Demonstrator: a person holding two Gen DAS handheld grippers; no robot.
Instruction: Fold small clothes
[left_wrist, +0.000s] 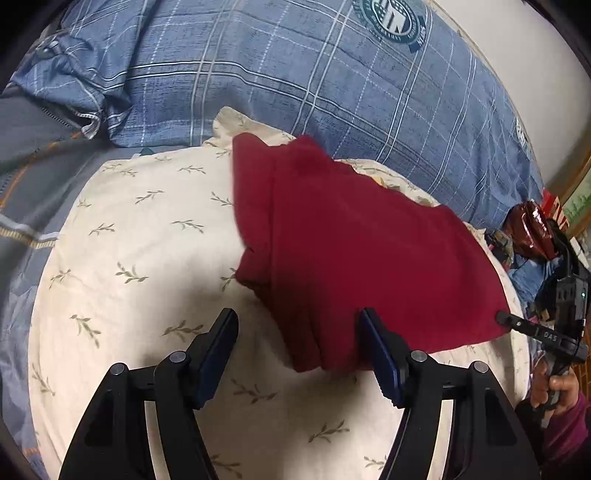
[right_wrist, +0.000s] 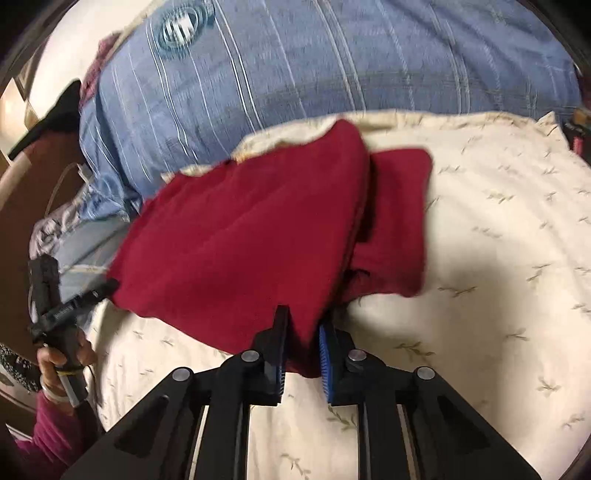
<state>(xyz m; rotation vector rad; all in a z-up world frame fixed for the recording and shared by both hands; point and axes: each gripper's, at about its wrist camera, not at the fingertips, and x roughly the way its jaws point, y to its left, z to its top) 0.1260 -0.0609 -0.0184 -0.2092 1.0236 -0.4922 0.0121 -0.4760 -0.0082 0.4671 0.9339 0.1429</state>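
Observation:
A dark red garment (left_wrist: 351, 240) lies partly folded on a cream pillow with a leaf print (left_wrist: 129, 258). My left gripper (left_wrist: 299, 325) is open, its fingers on either side of the garment's near corner, not closed on it. In the left wrist view my right gripper (left_wrist: 504, 317) pinches the garment's right corner. In the right wrist view the red garment (right_wrist: 258, 229) runs between my right gripper's (right_wrist: 301, 325) narrow jaws, which are shut on its near edge. The left gripper (right_wrist: 107, 286) shows there at the garment's left corner.
A blue plaid duvet (left_wrist: 295, 74) lies bunched behind the pillow. A grey zipped garment (left_wrist: 33, 147) sits at the left. Clutter, including a red shiny bag (left_wrist: 532, 229), lies beyond the pillow's right edge. The pillow (right_wrist: 498, 258) extends to the right of the garment.

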